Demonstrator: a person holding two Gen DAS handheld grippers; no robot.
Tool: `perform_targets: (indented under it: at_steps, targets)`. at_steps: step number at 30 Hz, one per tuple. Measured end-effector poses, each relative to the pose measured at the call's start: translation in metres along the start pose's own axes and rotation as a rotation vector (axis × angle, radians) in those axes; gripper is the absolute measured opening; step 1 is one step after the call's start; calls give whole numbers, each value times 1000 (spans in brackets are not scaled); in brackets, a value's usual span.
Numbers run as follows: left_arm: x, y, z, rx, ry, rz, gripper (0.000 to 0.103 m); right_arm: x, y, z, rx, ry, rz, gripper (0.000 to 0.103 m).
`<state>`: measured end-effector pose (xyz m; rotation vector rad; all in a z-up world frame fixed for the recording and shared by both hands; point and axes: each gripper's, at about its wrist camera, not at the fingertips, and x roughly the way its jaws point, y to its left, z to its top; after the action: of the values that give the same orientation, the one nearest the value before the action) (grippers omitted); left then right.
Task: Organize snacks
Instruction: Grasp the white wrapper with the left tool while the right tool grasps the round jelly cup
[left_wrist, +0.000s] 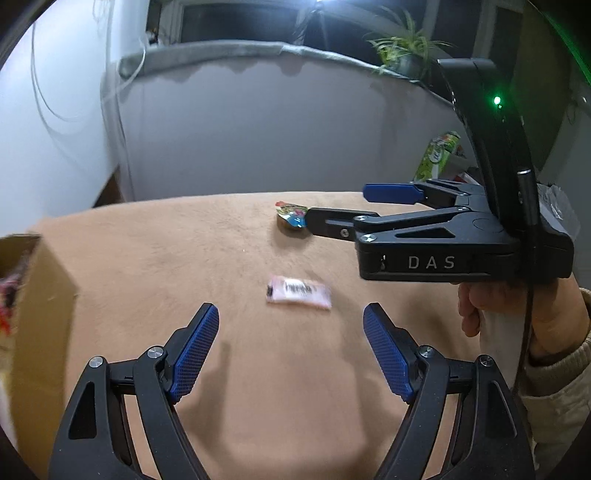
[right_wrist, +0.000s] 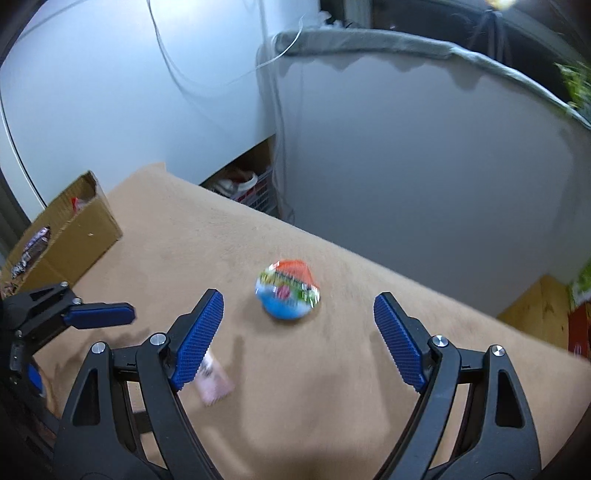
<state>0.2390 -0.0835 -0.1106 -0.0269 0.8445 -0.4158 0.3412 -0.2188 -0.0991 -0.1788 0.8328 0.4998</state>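
1. The left gripper (left_wrist: 290, 328) hangs over the tan cloth (left_wrist: 147, 266), jaws spread wide and empty; the pink sachet (left_wrist: 298, 294) lies flat on the cloth just ahead of its fingertips.
2. The right gripper (right_wrist: 298, 317) is likewise released, nothing between its pads; the round colourful snack cup (right_wrist: 287, 295) sits on the cloth ahead of it, blurred.
3. A cardboard box (right_wrist: 79, 236) holding packets stands at the cloth's left edge, well apart from both snacks.

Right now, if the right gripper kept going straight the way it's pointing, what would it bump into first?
Probably the round colourful snack cup on the tan cloth. It sits ahead, between the open blue fingers, though depth is hard to judge.
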Motion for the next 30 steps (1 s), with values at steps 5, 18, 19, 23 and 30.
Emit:
perform_targets:
  at_steps: [5, 18, 19, 23, 30]
  targets:
    - [22, 4, 9, -55, 23, -45, 80, 24, 5, 9, -81, 48, 22, 86]
    - [37, -15, 11, 0, 50, 27, 29, 31, 1, 2, -68, 63, 25, 43]
    - [36, -15, 11, -6, 47, 26, 23, 31, 1, 1, -68, 63, 26, 42]
    - [33, -11, 7, -36, 41, -2, 15, 22, 1, -4, -53, 55, 27, 41]
    - [23, -3, 5, -52, 28, -42, 6, -12, -14, -23, 27, -1, 9, 41]
